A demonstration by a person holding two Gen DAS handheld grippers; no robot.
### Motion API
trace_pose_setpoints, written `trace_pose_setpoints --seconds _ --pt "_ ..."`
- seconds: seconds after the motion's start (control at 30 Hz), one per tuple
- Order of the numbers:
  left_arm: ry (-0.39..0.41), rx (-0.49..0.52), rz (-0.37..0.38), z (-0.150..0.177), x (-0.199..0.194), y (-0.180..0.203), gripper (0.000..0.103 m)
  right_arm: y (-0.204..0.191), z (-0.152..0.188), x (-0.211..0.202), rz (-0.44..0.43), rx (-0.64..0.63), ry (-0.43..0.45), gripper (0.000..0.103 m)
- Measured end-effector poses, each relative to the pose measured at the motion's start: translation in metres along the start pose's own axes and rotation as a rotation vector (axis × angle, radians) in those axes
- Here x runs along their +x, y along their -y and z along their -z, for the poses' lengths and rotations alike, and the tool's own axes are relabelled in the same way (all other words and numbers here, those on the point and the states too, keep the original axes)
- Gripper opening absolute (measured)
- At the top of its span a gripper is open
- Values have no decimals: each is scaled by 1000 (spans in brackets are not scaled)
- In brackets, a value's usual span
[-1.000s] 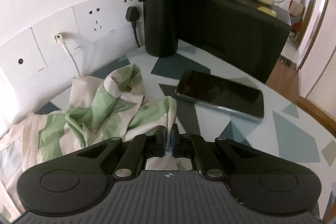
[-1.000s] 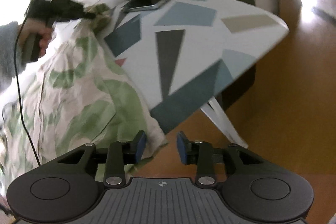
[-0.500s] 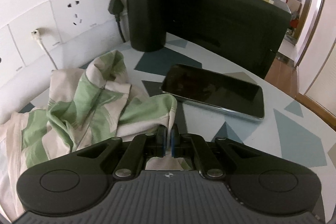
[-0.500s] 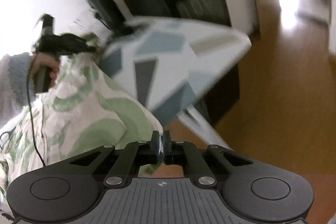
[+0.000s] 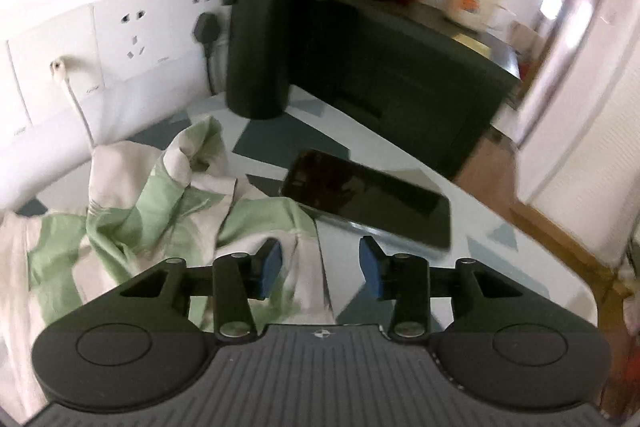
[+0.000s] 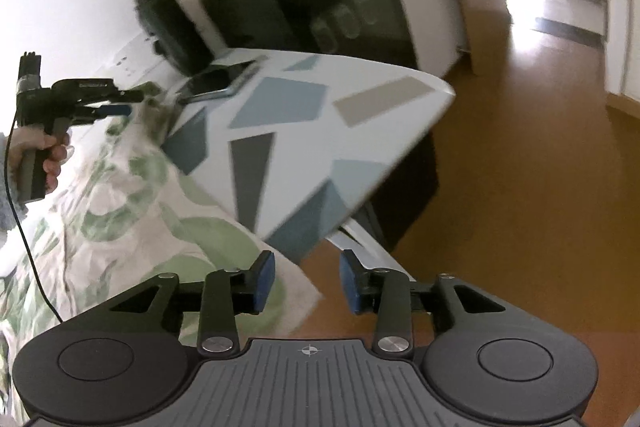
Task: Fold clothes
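clothes (image 5: 132, 211) lie crumpled on the counter (image 6: 320, 131), one corner overhanging its edge; left gripper (image 5: 318, 263) and right gripper (image 6: 306, 281) both spread, empty; careless tugging might drag the phone (image 5: 368, 199) off

Between my left gripper's (image 5: 319, 263) matt blue pads lies soft, creased cloth, a green-and-cream garment (image 5: 132, 211). Ahead of the fingers a phone (image 5: 366, 197) shows a glossy black glass face, and beyond it stands a matt dark bottle (image 5: 264, 39) with a shiny metal band. The tabletop (image 6: 304, 131) looks smooth and printed. Past my right gripper (image 6: 307, 281), the floor (image 6: 520, 167) is polished wood, throwing glare.
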State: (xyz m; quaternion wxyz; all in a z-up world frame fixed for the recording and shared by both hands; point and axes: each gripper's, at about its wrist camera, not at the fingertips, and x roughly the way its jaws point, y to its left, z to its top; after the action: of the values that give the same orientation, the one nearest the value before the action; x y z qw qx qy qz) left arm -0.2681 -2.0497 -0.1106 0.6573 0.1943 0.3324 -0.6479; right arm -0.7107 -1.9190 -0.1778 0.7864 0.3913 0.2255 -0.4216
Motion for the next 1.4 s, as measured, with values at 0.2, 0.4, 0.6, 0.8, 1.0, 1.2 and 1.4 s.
trace_pose_setpoints --seconds 0.2,0.4,0.6,0.8,1.0,1.2,1.4 --pt "80 -38 13 -6 -29 8 56 -21 -14 14 -21 -85 -20 35" --pt "102 -81 -113 39 -83 -7 68 -28 -31 16 -97 -116 -14 36" --pt "4 -255 -276 142 -141 -20 68 -37 -44 20 -160 -158 -18 57" --pt "-13 -472 -406 233 -198 -2 91 -63 -53 30 -174 -256 -69 101" --pt "-46 -595 -577 290 -228 29 93 -93 -45 46 -203 -379 -150 102" --pt "-24 -704 -673 330 -265 46 98 -109 -21 49 -201 -457 -222 102" --pt "7 -754 -741 346 -293 43 100 -124 -16 37 -152 -539 -201 102"
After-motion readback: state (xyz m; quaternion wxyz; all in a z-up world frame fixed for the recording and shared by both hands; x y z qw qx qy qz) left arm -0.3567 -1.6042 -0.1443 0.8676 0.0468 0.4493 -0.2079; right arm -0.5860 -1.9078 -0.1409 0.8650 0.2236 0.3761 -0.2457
